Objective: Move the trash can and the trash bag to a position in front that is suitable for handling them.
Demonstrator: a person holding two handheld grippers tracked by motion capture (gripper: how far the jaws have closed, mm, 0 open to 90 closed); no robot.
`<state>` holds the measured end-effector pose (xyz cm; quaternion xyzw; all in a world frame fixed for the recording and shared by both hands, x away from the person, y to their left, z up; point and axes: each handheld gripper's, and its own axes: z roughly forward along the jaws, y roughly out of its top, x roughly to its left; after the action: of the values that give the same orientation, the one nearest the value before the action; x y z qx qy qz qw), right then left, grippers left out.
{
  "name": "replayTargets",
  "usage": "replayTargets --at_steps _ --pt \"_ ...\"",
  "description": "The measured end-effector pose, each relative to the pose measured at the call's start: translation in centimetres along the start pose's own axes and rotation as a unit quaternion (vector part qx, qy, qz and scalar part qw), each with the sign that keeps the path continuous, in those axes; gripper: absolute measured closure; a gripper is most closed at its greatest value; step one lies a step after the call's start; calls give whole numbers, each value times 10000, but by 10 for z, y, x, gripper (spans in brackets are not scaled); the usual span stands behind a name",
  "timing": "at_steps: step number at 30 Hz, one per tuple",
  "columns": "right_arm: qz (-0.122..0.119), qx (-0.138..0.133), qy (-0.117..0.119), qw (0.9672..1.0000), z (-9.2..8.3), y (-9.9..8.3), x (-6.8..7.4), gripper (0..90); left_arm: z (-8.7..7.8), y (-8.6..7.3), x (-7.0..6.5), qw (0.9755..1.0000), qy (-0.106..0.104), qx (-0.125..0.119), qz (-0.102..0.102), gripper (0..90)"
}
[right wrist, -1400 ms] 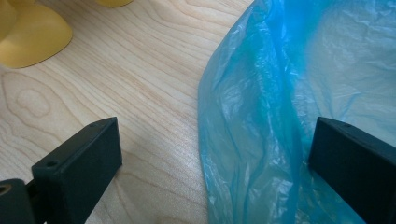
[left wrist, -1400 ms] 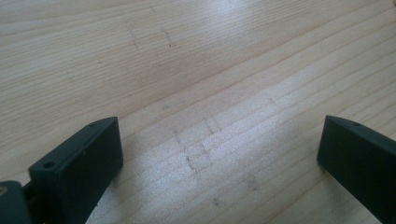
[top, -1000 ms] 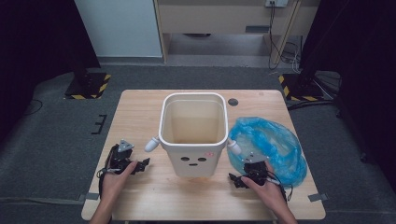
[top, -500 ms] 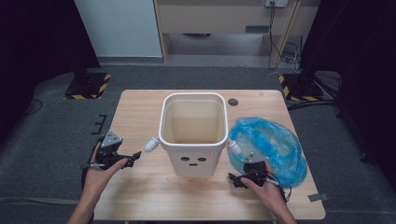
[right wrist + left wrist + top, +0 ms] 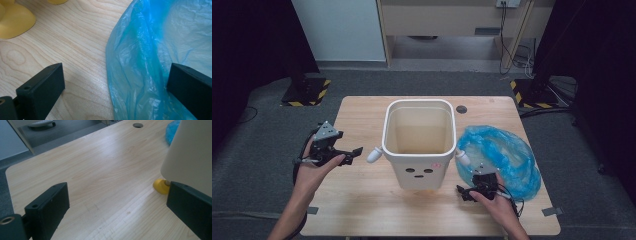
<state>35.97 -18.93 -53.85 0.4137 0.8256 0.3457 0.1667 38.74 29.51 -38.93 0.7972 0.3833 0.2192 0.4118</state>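
A white bin (image 5: 419,145) with a small face on its front stands mid-table on yellow feet (image 5: 160,187). Its pale wall (image 5: 192,155) rises at the right of the left gripper view. A crumpled blue plastic bag (image 5: 502,155) lies to the bin's right. My left gripper (image 5: 351,154) hovers open at the table's left edge, pointing toward the bin, with bare wood between its jaws (image 5: 117,192). My right gripper (image 5: 464,192) sits low at the front right, open (image 5: 116,72), and the bag's edge (image 5: 150,62) lies between its jaws.
The wooden table (image 5: 362,200) has a round cable hole (image 5: 461,109) behind the bin. Short white arm-like stubs (image 5: 374,155) stick out from the bin's sides. A yellow foot (image 5: 15,20) shows near the right gripper. Dark floor surrounds the table.
My left gripper has drawn back leftward from the bin to the table's left edge. The right gripper has stayed by the bag.
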Motion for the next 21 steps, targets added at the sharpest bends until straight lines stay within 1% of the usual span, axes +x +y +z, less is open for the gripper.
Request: replayTargets --at_steps 2,5,8,12,16,21 --pt "-9 -1 -5 10000 0 0 0 14 -1 7 -1 10000 -58 -16 60 38" --pt "12 3 1 10000 0 0 0 14 -3 18 -3 9998 -87 -62 144 38" --pt "15 3 -6 10000 0 0 0 14 -7 27 -6 9997 -78 -108 202 38" --pt "39 7 -15 10000 -1 0 1 14 -11 36 -8 9996 -57 -167 224 38" --pt "27 6 -18 10000 -1 0 1 14 -16 49 -10 9993 29 -219 301 39" --pt "23 6 -17 10000 -1 0 0 14 -19 65 -14 9988 6 -312 384 39"
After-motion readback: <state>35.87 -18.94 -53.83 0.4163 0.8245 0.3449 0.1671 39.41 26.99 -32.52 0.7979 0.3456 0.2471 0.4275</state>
